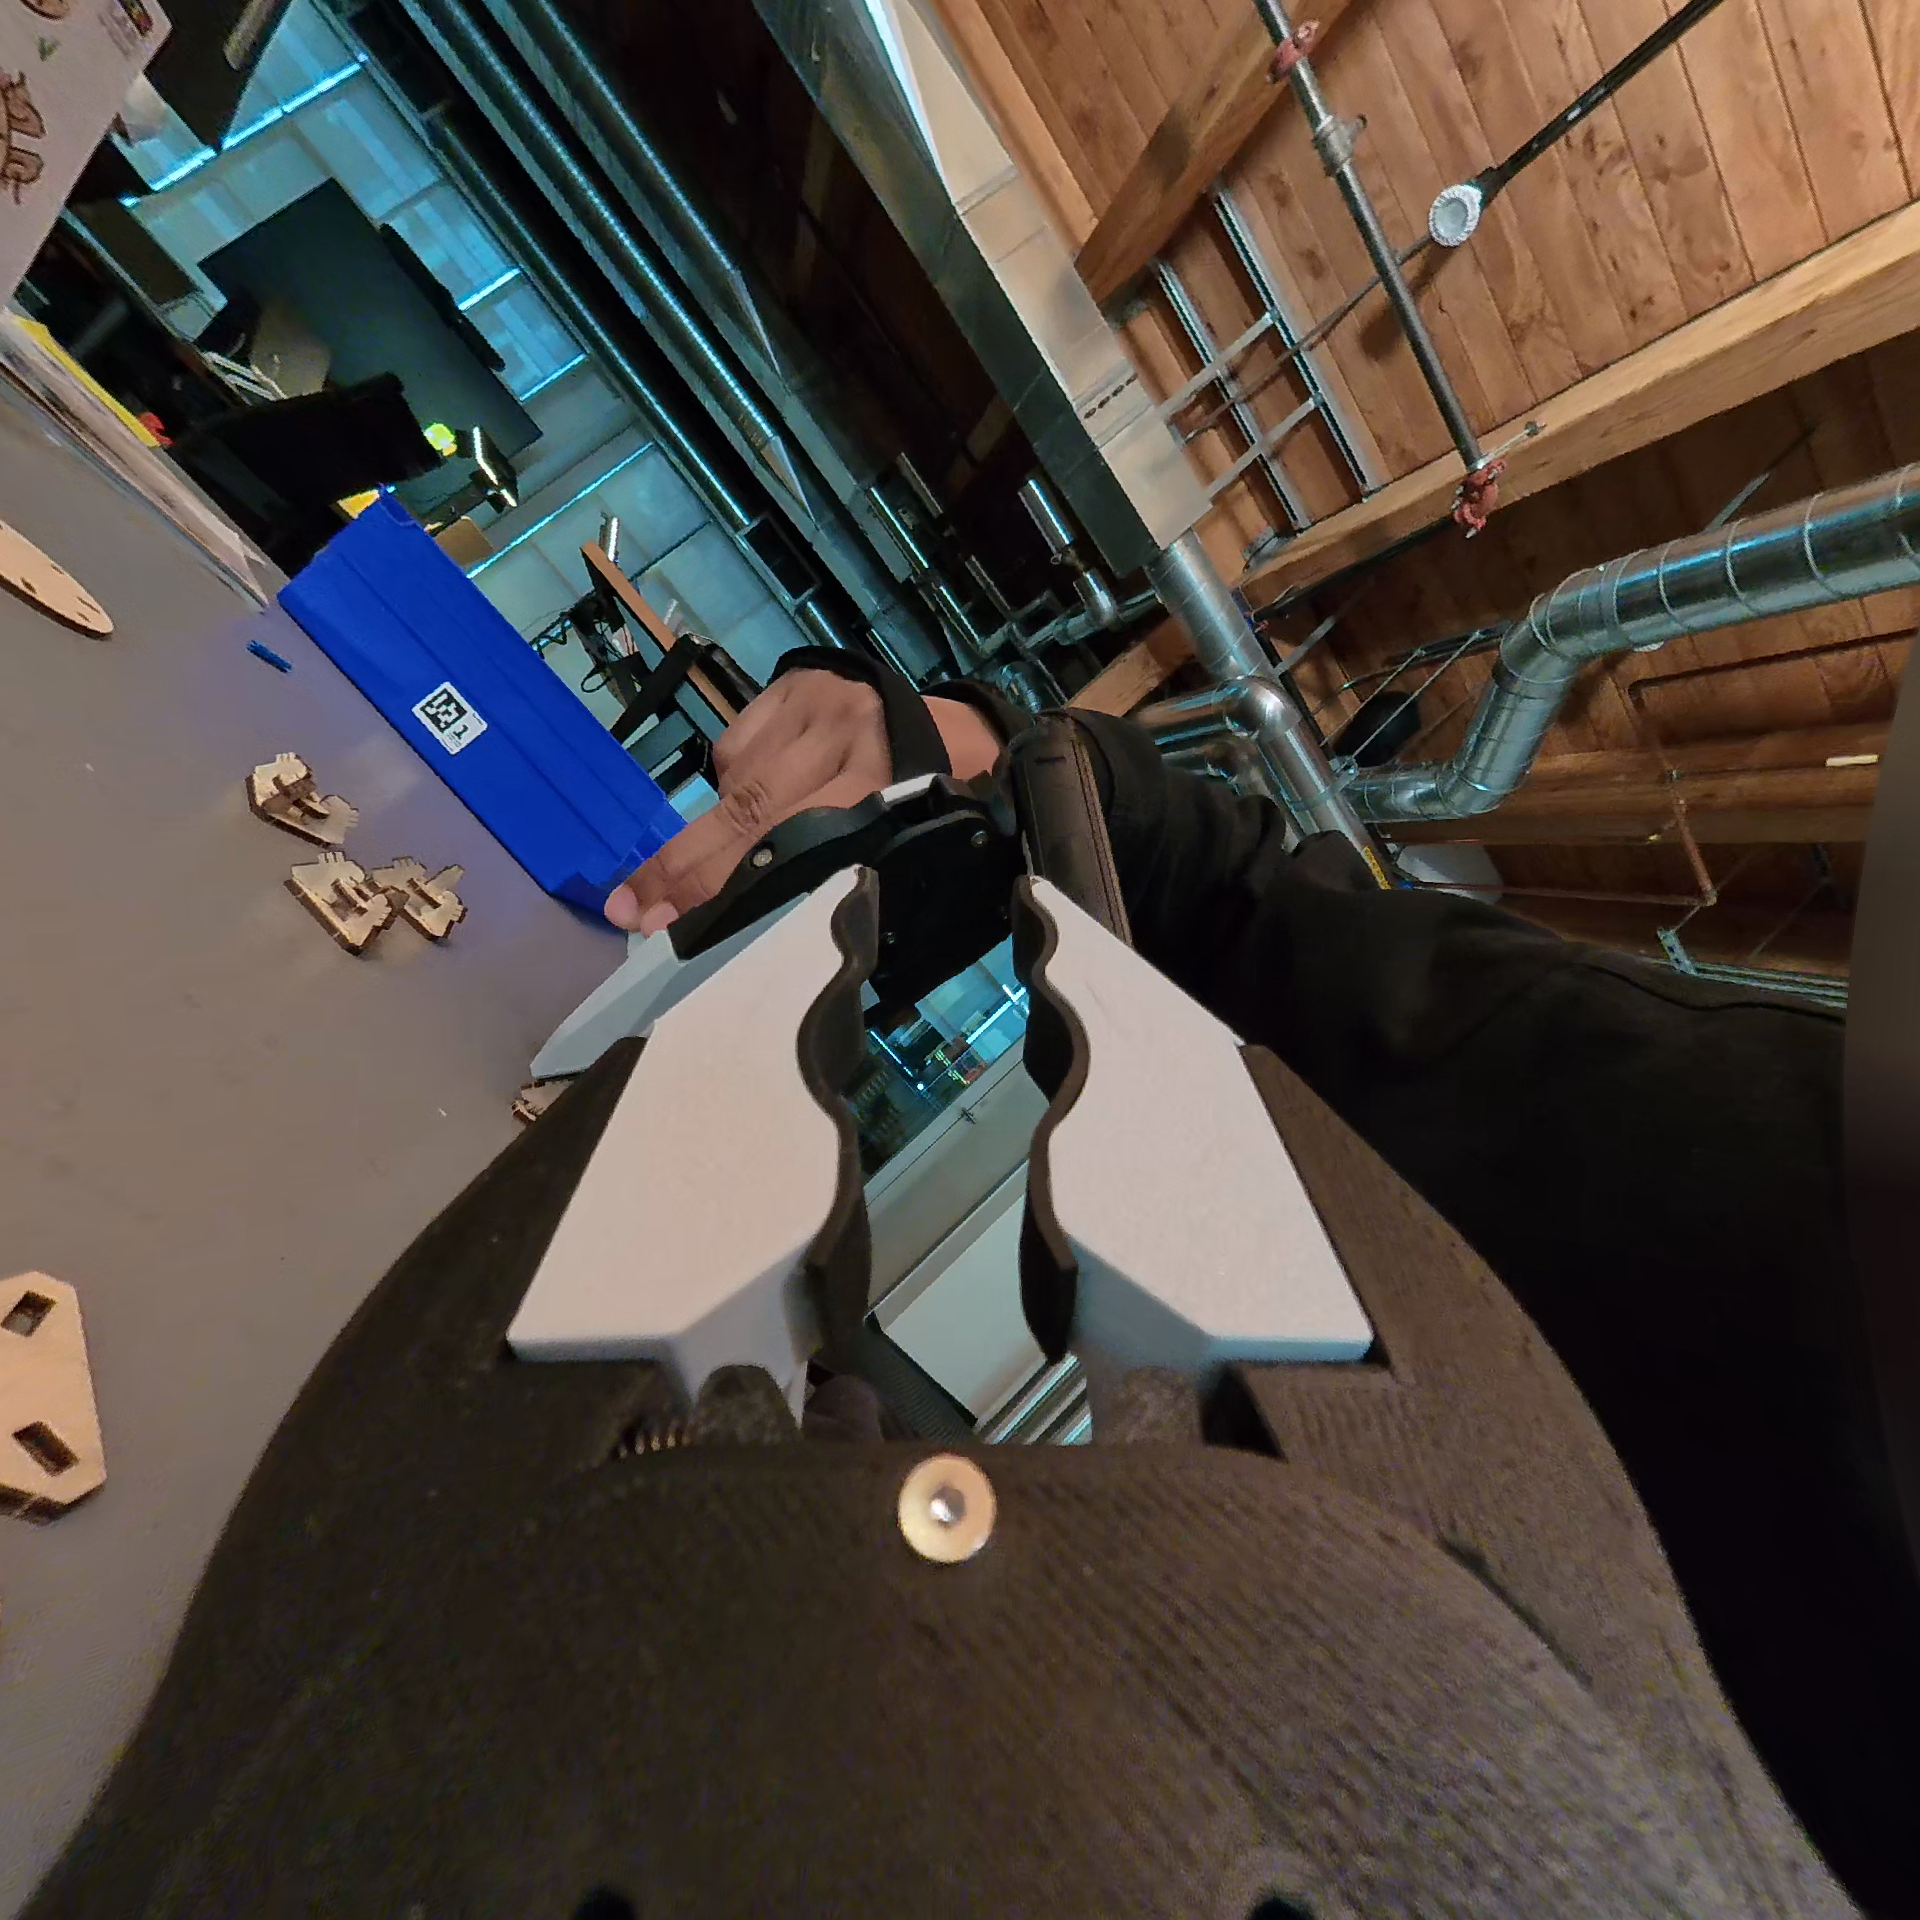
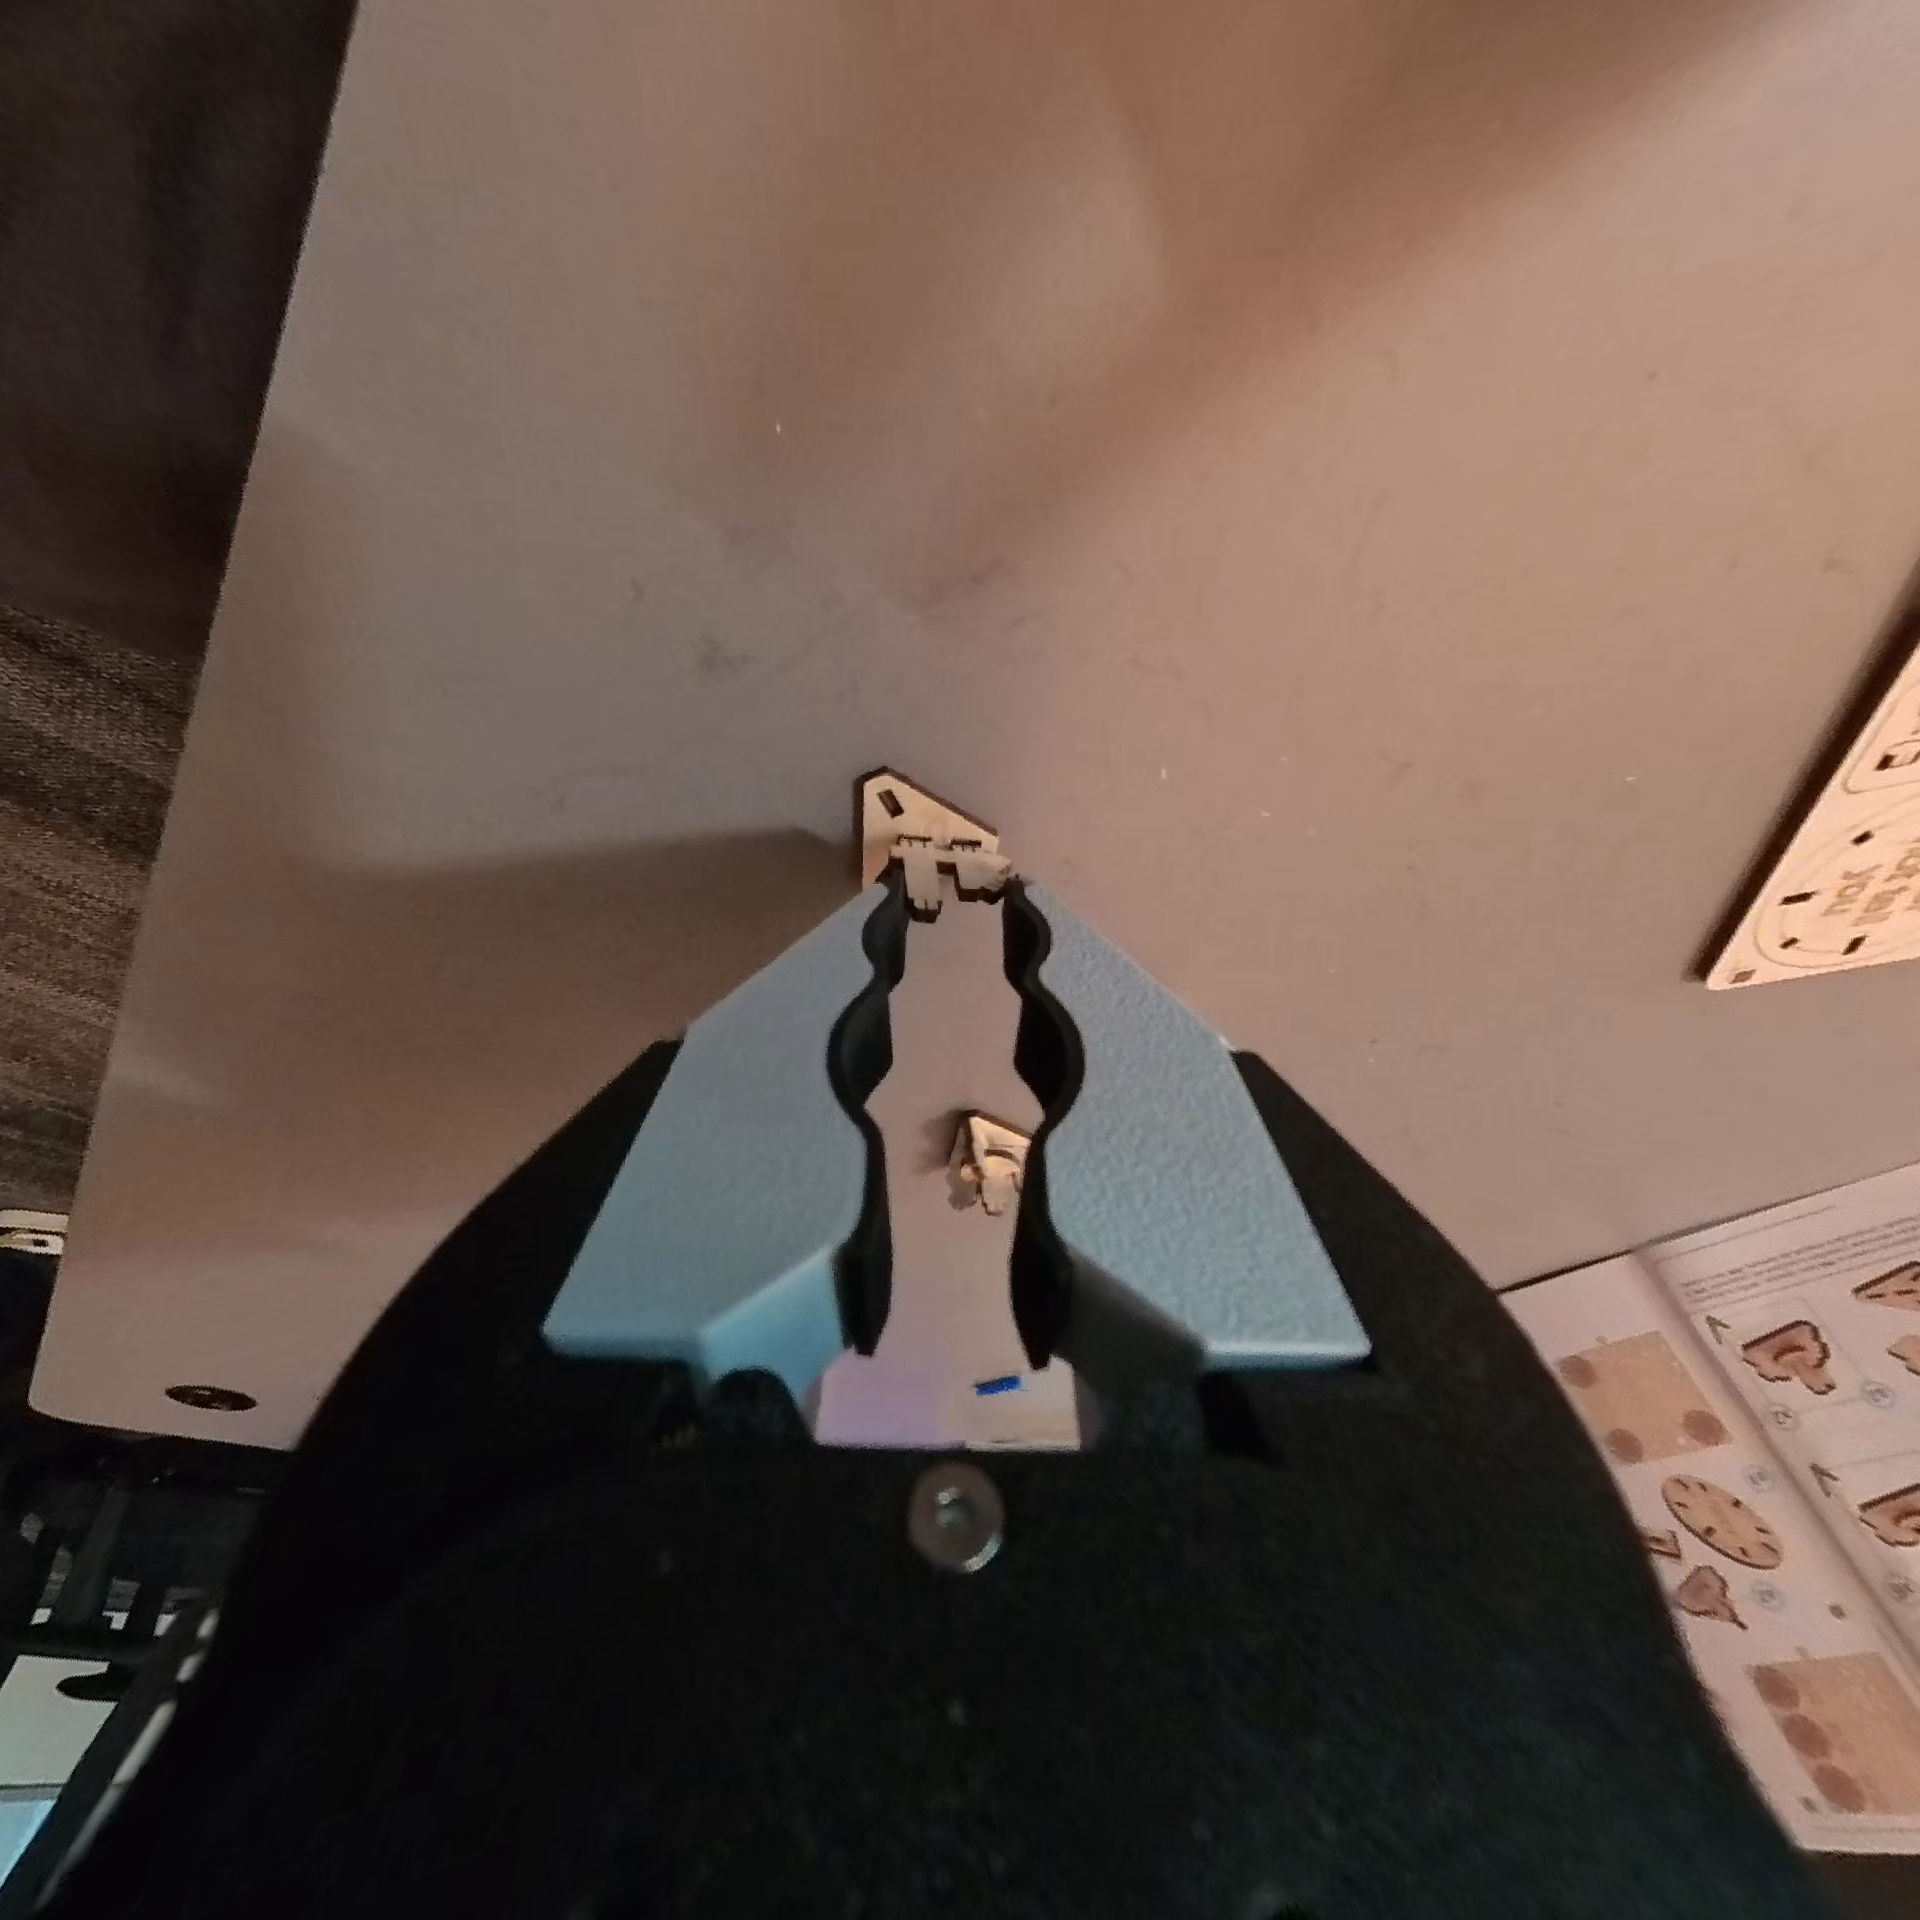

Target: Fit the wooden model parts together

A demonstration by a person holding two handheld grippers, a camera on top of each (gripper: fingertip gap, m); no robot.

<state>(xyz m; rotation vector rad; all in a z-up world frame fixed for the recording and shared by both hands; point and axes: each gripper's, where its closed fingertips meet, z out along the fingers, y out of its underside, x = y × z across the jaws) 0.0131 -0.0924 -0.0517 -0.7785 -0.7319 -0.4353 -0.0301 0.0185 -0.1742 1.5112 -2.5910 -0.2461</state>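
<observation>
A: Where the right gripper [image 2: 948, 868] meets the bench [image 2: 727, 416], what sits in its fingers?

B: A small wooden piece [image 2: 928, 840], pinched at the tips, touching the bench.

A: And the left gripper [image 1: 940, 894]?

B: Raised beside the bench, fingers narrowly apart, bare. 3 wooden pieces [image 1: 364, 883] lie near the blue bin [image 1: 468, 665].

Grey tabletop [image 1: 187, 1039], lightly scuffed. On it lie a blue bin [image 1: 468, 707], three small notched wooden pieces [image 1: 353, 862] near it, flat slotted wooden plates [image 1: 42, 1392], a cut wooden sheet [image 2: 1829, 831] and an open instruction booklet [image 2: 1766, 1507] at one edge.
</observation>
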